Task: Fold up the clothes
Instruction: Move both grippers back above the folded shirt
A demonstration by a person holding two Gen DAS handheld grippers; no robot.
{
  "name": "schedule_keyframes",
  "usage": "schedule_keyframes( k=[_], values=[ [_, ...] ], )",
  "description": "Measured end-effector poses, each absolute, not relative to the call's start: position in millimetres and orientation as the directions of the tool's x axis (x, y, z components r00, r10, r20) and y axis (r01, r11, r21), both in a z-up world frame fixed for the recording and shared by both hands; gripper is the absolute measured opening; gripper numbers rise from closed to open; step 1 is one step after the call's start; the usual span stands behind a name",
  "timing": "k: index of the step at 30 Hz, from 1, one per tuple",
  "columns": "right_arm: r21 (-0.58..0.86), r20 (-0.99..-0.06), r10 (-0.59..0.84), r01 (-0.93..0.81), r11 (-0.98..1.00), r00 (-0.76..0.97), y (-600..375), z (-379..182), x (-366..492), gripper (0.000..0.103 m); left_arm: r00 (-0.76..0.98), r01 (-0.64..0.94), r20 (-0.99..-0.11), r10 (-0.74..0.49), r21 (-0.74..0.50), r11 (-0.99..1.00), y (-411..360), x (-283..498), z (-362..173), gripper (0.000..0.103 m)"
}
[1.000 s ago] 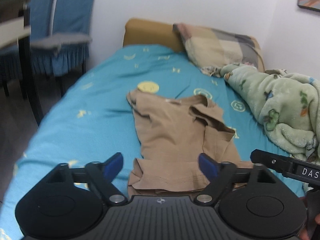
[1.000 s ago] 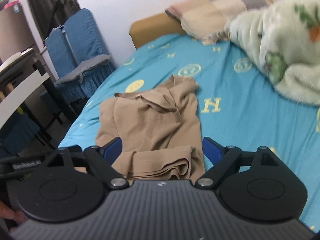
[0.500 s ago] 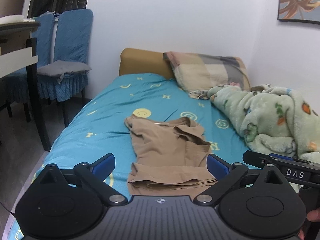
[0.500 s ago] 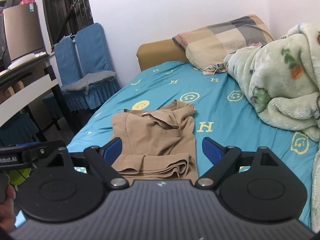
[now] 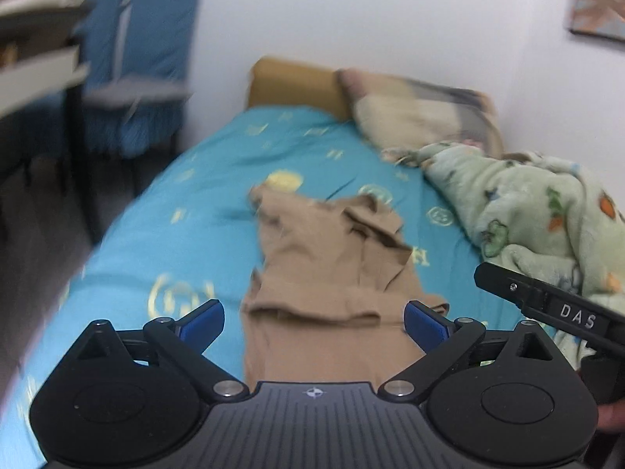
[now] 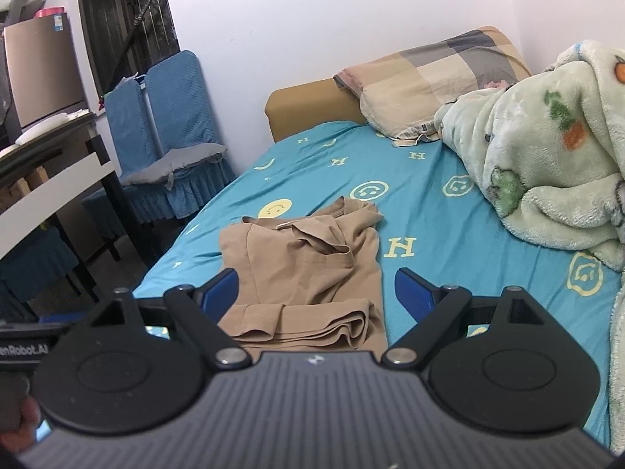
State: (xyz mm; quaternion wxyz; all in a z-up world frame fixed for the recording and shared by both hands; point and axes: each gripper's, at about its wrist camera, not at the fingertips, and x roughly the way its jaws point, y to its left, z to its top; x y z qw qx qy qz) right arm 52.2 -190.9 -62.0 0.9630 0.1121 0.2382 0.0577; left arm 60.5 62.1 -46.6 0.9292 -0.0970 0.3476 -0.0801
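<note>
Tan garment (image 6: 308, 273): partly folded, lying flat on the teal bedsheet (image 6: 429, 211), centre of the right wrist frame; near hem doubled into a thick stacked band at lower centre, collar and a rumpled sleeve toward the upper end. Same garment (image 5: 332, 273) at centre of the blurred left wrist frame.

Left gripper (image 5: 314, 322): jaws spread wide, blue pads on either side of the garment's near end, nothing pinched, hanging above the cloth.

Right gripper (image 6: 316, 293): jaws likewise wide apart, blue pads flanking the folded hem, nothing clamped.

Open room: bare sheet to the right of the garment up to the blanket; narrower strip of sheet to its left before the bed edge at centre left. Bare sheet beyond the collar toward the headboard.

Green fleece blanket (image 6: 547, 148): heaped along the right edge, apart from the garment.

Checked pillow (image 6: 429, 74): upper right, leaning against the tan headboard (image 6: 308, 105) and touching the blanket.

Blue covered chairs (image 6: 168, 117): upper left, beside the bed, grey cushion on one seat.

Table (image 6: 50, 179): left edge, pale top, dark legs.

White wall (image 6: 312, 11): upper centre; framed picture (image 5: 597, 4) at upper right of the left wrist frame.

Dark floor (image 5: 35, 254): lower left, beside the bed.
</note>
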Motion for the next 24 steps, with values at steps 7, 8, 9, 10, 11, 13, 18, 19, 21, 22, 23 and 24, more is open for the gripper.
schedule_keyframes(
  k=[7, 8, 9, 10, 11, 13, 18, 19, 21, 22, 23, 24],
  values=[
    [0.22, -0.461, 0.126, -0.024, 0.975, 0.878, -189, -64, 54, 0.068, 0.609, 0.02, -0.712, -0.349, -0.426, 0.904, 64, 58, -74, 0.1],
    [0.211, -0.463, 0.112, -0.013, 0.977, 0.879, -189, -64, 53, 0.069, 0.583, -0.002, -0.724, -0.369, -0.456, 0.89, 65, 60, -82, 0.1],
    [0.212, -0.463, 0.108, -0.008, 0.977, 0.88, -190, -64, 53, 0.069, 0.556, -0.03, -0.735, -0.387, -0.483, 0.875, 67, 63, -89, 0.099],
    [0.226, -0.465, 0.115, -0.008, 0.974, 0.878, -191, -64, 54, 0.069, 0.532, -0.065, -0.746, -0.401, -0.508, 0.859, 70, 66, -98, 0.099],
    [0.245, -0.469, 0.125, -0.007, 0.969, 0.875, -194, -64, 55, 0.069, 0.509, -0.101, -0.754, -0.416, -0.532, 0.841, 73, 68, -106, 0.099],
    [0.277, -0.487, 0.132, 0.009, 0.961, 0.864, -199, -66, 58, 0.081, 0.473, -0.174, -0.757, -0.452, -0.583, 0.794, 81, 73, -123, 0.098],
    [0.354, -0.527, 0.123, 0.086, 0.931, 0.841, -210, -71, 60, 0.084, 0.443, -0.358, -0.737, -0.511, -0.668, 0.653, 104, 75, -153, 0.095],
    [0.388, -0.533, 0.136, 0.099, 0.916, 0.835, -213, -72, 59, 0.084, 0.447, -0.379, -0.73, -0.517, -0.678, 0.629, 107, 75, -157, 0.094],
    [0.484, -0.545, 0.184, 0.127, 0.866, 0.818, -221, -77, 54, 0.084, 0.464, -0.41, -0.716, -0.522, -0.696, 0.59, 112, 76, -163, 0.093],
    [0.538, -0.553, 0.22, 0.142, 0.831, 0.804, -224, -81, 52, 0.084, 0.476, -0.419, -0.708, -0.522, -0.704, 0.574, 114, 76, -165, 0.092],
    [0.592, -0.559, 0.262, 0.158, 0.79, 0.787, -228, -86, 49, 0.085, 0.485, -0.427, -0.703, -0.521, -0.71, 0.56, 115, 77, -166, 0.092],
    [0.648, -0.56, 0.311, 0.172, 0.742, 0.768, -230, -92, 47, 0.085, 0.495, -0.436, -0.697, -0.519, -0.716, 0.545, 117, 78, -168, 0.09]
  ],
)
